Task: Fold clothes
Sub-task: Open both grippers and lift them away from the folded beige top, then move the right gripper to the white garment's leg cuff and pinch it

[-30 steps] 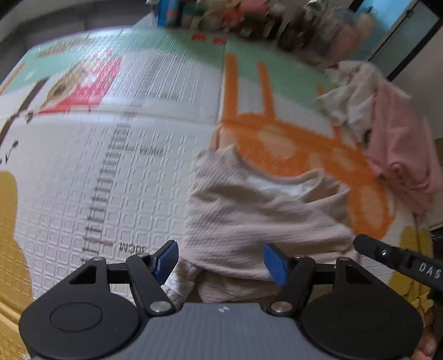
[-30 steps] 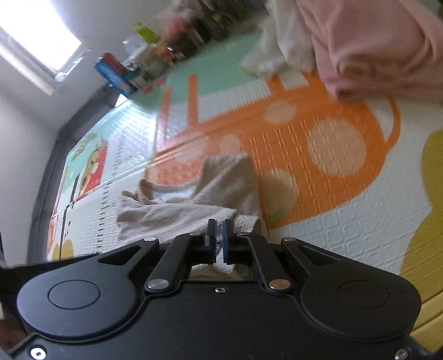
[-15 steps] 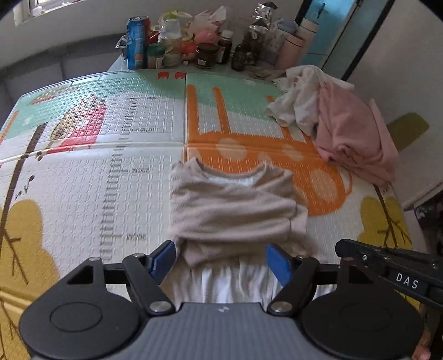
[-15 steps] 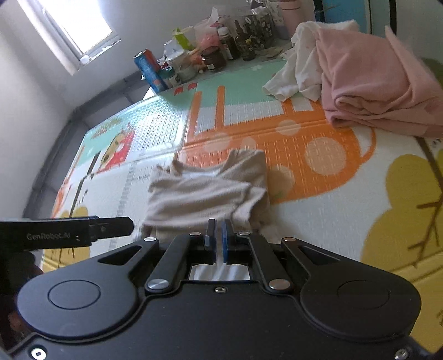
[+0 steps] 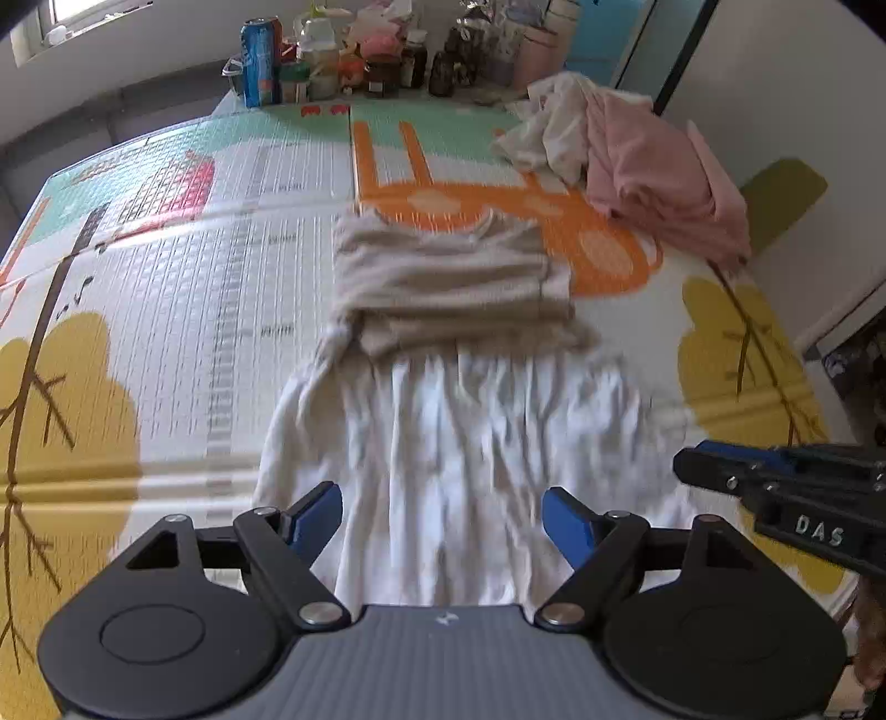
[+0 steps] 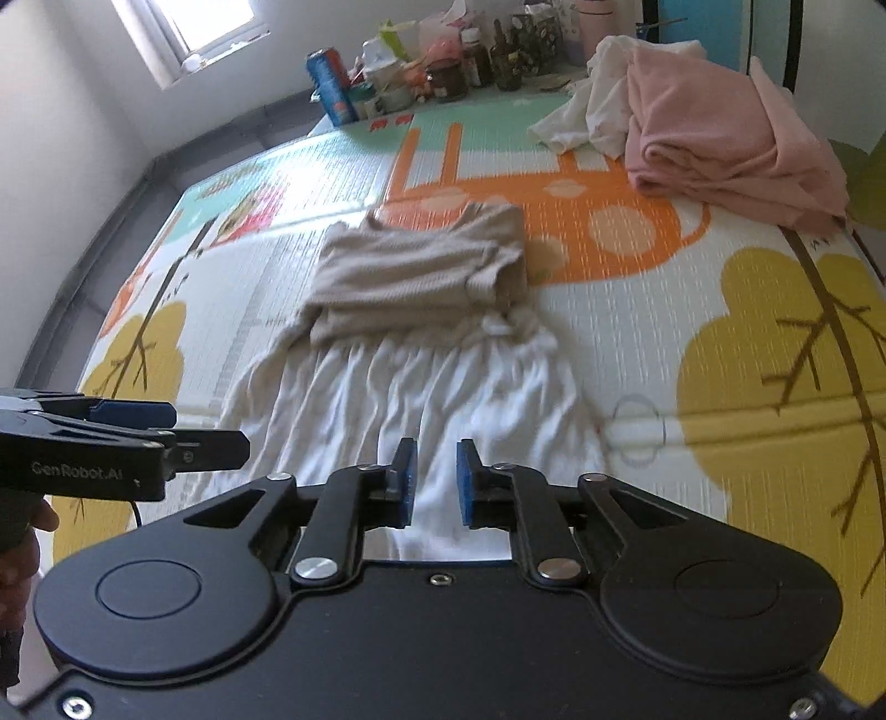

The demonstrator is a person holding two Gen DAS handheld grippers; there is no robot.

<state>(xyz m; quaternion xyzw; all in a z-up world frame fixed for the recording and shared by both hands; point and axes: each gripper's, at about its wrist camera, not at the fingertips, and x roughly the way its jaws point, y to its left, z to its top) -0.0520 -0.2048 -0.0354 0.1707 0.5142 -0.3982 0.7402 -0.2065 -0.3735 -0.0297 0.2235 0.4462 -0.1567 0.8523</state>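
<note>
Nearest the left wrist camera, the left gripper (image 5: 442,512) hangs above the near hem of the garment with its blue pads spread wide and nothing between them; its jaws have just been opening further. The right gripper (image 6: 433,481) sits just beside it, over the same hem, its pads parted only a narrow way and gripping nothing; its jaws too have just been opening, and the white cloth shows through the gap below rather than being pinched. Each gripper shows in the other's view, the right one (image 5: 775,498) coming in from the right edge, the left one (image 6: 122,443) from the left edge, with part of a hand (image 6: 25,531) behind it. Below both lies the dress (image 5: 459,421), spread flat on the play mat (image 5: 166,310): its wrinkled white skirt lies nearest, and its beige knitted top (image 5: 448,282) lies beyond, with the sleeves folded in across the front. Farther off, well apart to the right, a pink cloth (image 5: 659,183) lies in a heap with a crumpled white cloth (image 5: 548,138) touching it on the left. At the far edge of the mat stands a row of bottles and jars (image 5: 376,66), a blue can (image 5: 260,61) at its left end, and a window (image 6: 188,33) shows above
</note>
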